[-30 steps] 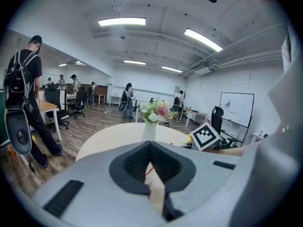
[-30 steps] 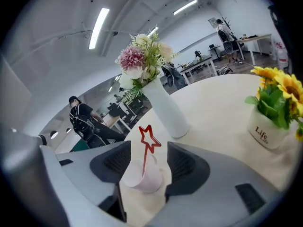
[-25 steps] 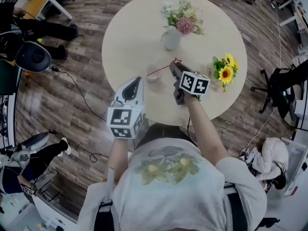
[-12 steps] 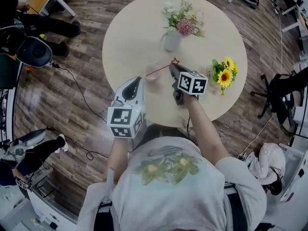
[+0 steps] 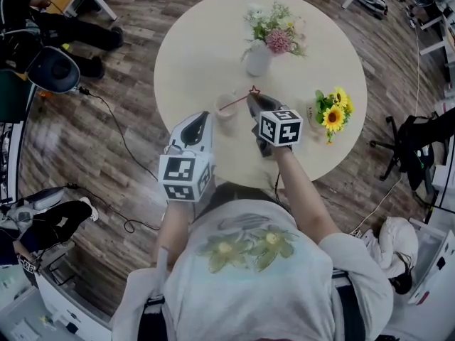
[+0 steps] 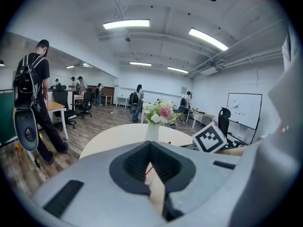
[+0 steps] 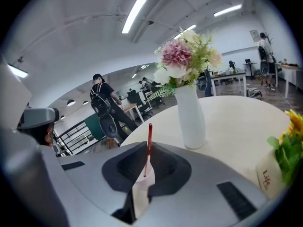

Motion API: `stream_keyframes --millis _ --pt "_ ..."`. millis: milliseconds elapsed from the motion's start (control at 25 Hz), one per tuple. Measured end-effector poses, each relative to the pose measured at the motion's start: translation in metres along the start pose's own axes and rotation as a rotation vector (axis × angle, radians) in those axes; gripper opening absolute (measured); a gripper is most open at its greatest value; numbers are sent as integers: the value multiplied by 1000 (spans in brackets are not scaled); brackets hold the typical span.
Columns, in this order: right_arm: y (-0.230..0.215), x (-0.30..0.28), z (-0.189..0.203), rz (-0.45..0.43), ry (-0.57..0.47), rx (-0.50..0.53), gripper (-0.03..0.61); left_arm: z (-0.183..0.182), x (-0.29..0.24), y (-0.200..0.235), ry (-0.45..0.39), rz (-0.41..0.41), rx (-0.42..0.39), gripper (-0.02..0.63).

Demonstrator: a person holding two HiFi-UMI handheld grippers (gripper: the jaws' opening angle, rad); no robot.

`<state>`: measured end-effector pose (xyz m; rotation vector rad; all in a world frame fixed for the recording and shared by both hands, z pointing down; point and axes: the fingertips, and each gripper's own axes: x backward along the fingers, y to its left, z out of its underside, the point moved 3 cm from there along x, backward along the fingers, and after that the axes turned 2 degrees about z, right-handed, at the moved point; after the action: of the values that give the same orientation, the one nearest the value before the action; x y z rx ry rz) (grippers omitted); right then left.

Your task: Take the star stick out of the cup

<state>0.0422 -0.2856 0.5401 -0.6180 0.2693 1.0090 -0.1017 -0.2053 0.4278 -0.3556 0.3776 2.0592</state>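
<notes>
Centre: round cup [image 5: 227, 108], thin red star stick [image 5: 238, 101] | right gripper [image 5: 251, 100] agape (stick in gap, ungripped) | left gripper [image 5: 203, 117] agape

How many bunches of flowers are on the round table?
2. A white vase of pink and white flowers stands at the far side of the table. A sunflower bunch sits near its right edge. No others show.

A round pale surface [image 5: 199, 41] stands on a dark wood-plank floor [image 5: 106, 155] in an open office. Long ceiling lights [image 6: 126, 24] shine on white walls; desks [image 6: 56, 106], a black office chair [image 5: 409, 130] and a whiteboard [image 6: 244, 109] stand around.
</notes>
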Motion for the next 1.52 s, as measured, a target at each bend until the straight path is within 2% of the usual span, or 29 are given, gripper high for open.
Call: stream_keyframes --millis 200,440,1000,1520 --pt "15 -1 -7 -14 -4 106 32 1 2 5 -4 -16 2 3" --pt "27 2 -13 -22 -13 152 32 -1 8 10 -14 -31 4 3" --pt "45 28 -36 -69 -83 181 32 -2 14 15 -30 -48 12 3" --pt "63 61 -74 -91 -150 181 32 -13 16 26 -59 -67 24 3"
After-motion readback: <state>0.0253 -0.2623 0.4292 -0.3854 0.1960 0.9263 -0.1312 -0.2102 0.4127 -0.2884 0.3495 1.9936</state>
